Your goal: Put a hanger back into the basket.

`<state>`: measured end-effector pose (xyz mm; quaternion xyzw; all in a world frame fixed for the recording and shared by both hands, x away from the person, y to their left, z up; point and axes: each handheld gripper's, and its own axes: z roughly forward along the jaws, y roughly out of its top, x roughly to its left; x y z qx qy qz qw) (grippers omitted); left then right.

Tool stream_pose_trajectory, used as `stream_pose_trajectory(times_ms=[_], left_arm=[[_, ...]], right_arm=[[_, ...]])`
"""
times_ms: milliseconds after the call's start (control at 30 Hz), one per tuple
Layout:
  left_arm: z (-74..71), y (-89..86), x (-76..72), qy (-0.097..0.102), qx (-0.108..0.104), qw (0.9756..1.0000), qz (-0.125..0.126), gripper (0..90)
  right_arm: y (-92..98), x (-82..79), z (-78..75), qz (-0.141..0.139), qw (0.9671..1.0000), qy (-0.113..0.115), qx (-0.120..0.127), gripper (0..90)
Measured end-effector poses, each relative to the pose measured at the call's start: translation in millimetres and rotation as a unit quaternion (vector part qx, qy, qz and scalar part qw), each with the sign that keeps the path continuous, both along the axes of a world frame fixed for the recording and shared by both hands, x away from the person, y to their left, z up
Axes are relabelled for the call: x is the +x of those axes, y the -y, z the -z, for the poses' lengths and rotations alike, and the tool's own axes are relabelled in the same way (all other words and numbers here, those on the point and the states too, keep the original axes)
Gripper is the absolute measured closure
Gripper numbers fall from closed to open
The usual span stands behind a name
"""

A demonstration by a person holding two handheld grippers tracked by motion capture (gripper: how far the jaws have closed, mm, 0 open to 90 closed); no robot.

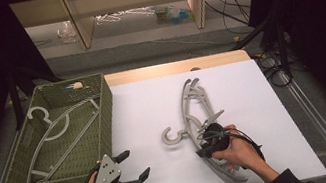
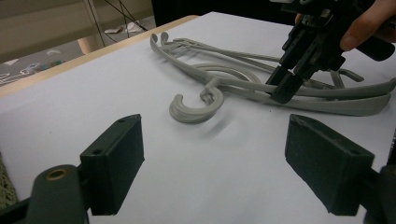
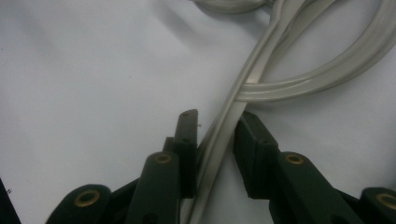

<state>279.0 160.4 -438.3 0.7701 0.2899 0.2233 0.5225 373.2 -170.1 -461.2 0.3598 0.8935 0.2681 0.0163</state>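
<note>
Several grey plastic hangers [image 1: 187, 101] lie stacked on the white table top [image 1: 142, 100], with one hook [image 1: 171, 137] sticking out to the left. My right gripper [image 1: 203, 152] reaches down onto the near part of the stack. In the right gripper view its jaws [image 3: 217, 135] stand on either side of one thin hanger arm [image 3: 250, 70], pads against it. The left gripper view shows the same grip [image 2: 285, 88] on the hangers [image 2: 219, 77]. My left gripper [image 1: 136, 163] hovers open over bare table at the front left, nothing between its pads [image 2: 112, 163].
A green woven basket [image 1: 105, 106] stands at the table's left edge with grey hangers [image 1: 53, 128] lying inside. A wooden strip borders the far table edge [image 1: 172, 67]. Cables and shelving legs sit on the floor beyond.
</note>
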Motion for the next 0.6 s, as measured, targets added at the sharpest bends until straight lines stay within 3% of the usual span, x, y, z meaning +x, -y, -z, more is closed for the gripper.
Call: stream_pose_trajectory(times_ms=[467, 600], left_arm=[[-0.5, -1.3, 0.3, 0.005, 0.005, 1.0, 0.001, 19.9], [-0.3, -1.8, 0.6, 0.003, 0.007, 1.0, 0.0, 19.9]], right_arm=[[7.6, -8.7, -21.6, -0.019, 0.9992, 0.035, 0.002, 81.0], [8.5, -13.4, -28.1, -0.047, 0.9976, 0.049, -0.012, 81.6]])
